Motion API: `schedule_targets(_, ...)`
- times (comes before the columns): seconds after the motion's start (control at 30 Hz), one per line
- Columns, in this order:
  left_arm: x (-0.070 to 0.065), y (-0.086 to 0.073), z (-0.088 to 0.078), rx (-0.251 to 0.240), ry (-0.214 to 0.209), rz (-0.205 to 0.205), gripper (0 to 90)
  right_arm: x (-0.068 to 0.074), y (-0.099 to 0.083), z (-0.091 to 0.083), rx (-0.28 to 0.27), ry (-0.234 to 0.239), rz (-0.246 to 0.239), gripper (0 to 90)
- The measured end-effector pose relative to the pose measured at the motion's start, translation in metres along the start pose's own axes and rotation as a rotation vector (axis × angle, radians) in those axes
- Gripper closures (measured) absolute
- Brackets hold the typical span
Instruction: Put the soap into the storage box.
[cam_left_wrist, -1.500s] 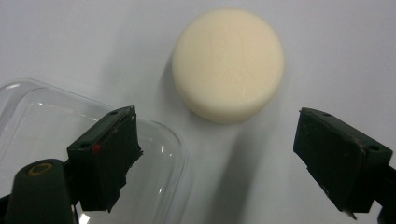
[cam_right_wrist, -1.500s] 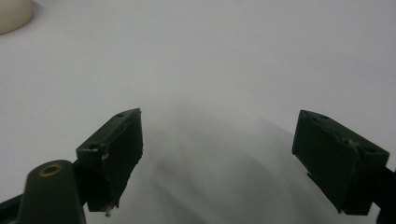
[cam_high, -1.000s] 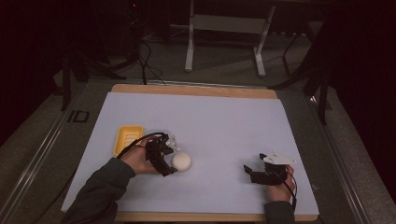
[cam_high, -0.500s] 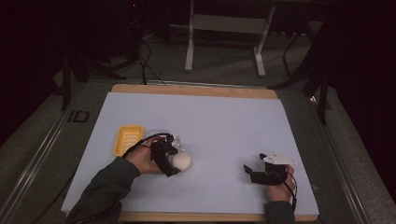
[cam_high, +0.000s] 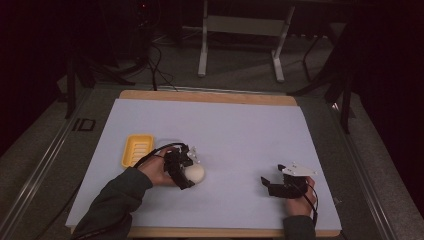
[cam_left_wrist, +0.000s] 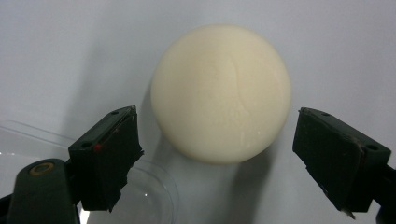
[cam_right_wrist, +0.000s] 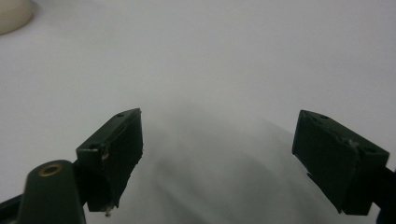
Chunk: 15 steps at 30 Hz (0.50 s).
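Note:
A cream round ball (cam_high: 195, 173) rests on the white sheet (cam_high: 225, 125), left of the middle. In the left gripper view the ball (cam_left_wrist: 219, 93) lies just ahead of the tips, centred on the gap, and neither pad touches it. My left gripper (cam_high: 187, 175) (cam_left_wrist: 217, 121) is open, held low over the sheet with the ball at its tips. Toward the front right, my right gripper (cam_high: 266, 183) (cam_right_wrist: 219, 126) is open with nothing between its jaws, pointing left over bare sheet. The ball's edge (cam_right_wrist: 11, 14) shows at the top left of the right gripper view.
A yellow tray (cam_high: 137, 150) lies on the sheet just left of and behind the left hand. A clear plastic piece (cam_left_wrist: 149, 196) lies under the left gripper's left jaw. The sheet covers a wooden board (cam_high: 210, 96); metal stand legs and cables stand on the floor beyond.
My left gripper has edged slightly right, closer to the ball. The ball and the right gripper have stayed where they were.

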<state>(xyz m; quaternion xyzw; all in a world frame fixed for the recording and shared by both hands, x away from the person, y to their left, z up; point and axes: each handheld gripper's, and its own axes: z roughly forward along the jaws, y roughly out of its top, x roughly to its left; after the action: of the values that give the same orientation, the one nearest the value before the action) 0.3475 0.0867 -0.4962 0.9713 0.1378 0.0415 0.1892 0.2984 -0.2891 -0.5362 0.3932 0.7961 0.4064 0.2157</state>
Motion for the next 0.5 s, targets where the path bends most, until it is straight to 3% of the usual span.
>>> schedule_targets(0.5, 0.001, 0.013, 0.005, 0.04, -0.007, 0.028, 15.7, 0.0, 0.0, 0.0, 0.001, 0.001, -0.001, 16.1)
